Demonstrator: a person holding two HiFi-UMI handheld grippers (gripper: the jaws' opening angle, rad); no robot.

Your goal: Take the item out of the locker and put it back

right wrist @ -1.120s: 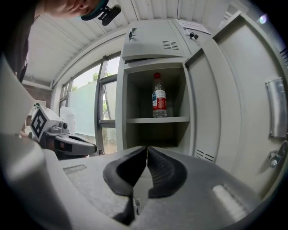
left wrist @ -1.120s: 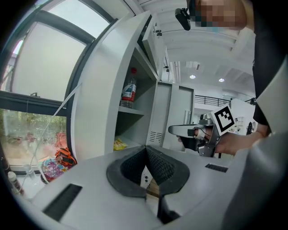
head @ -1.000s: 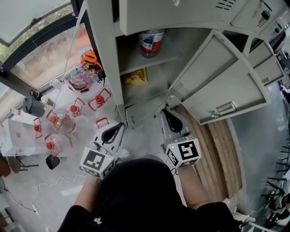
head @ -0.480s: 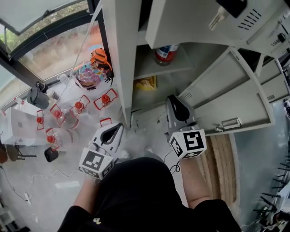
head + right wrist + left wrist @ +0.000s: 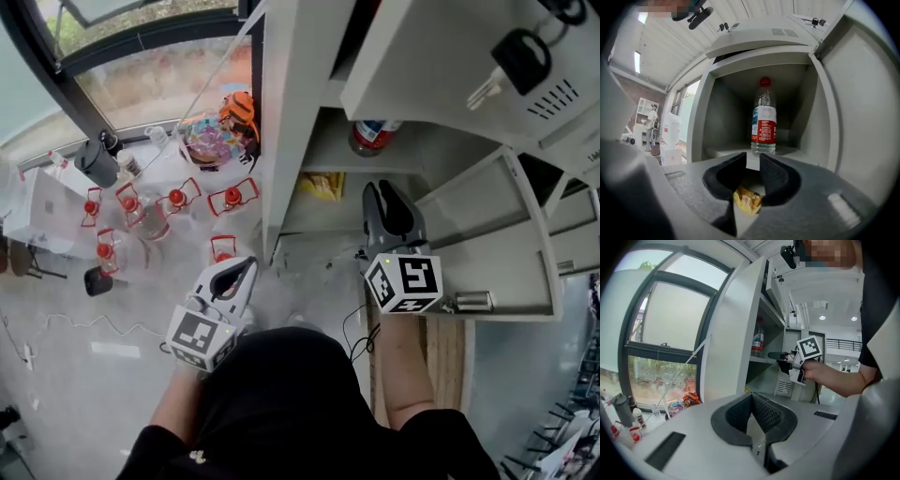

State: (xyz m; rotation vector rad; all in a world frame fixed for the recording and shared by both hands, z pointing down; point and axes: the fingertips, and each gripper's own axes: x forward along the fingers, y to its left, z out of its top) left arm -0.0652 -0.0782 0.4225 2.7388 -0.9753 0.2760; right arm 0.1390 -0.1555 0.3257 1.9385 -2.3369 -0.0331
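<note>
A person stands at an open grey sheet-metal locker (image 5: 292, 112) with a moulded grey gripper in each hand. The right gripper (image 5: 388, 190) is held level at the mouth of the open compartment. Its dark, ribbed rubber pads (image 5: 772, 169) stand a narrow slot apart, having just been opening, and nothing sits between them. Straight ahead of it a clear plastic water bottle (image 5: 763, 123) stands upright on the flat steel shelf (image 5: 723, 151). The bottle has a red cap, a ridged body and a red, white and blue label, and it is untouched, well back from the fingertips. On the level below lies a crinkled yellow foil packet (image 5: 322, 185), glimpsed through the gap under the right gripper's jaws. The compartment's door (image 5: 487, 234), a flat panel with a folded rim and a metal handle, hangs wide to the right. A key (image 5: 514, 64) juts from the louvred door above. The left gripper (image 5: 240, 269) is held low, outside the locker's left wall, its cross-hatched pads (image 5: 764, 412) pressed together in a tight V with nothing in them. The cube (image 5: 405, 281) on the right gripper carries square black-and-white markers.
</note>
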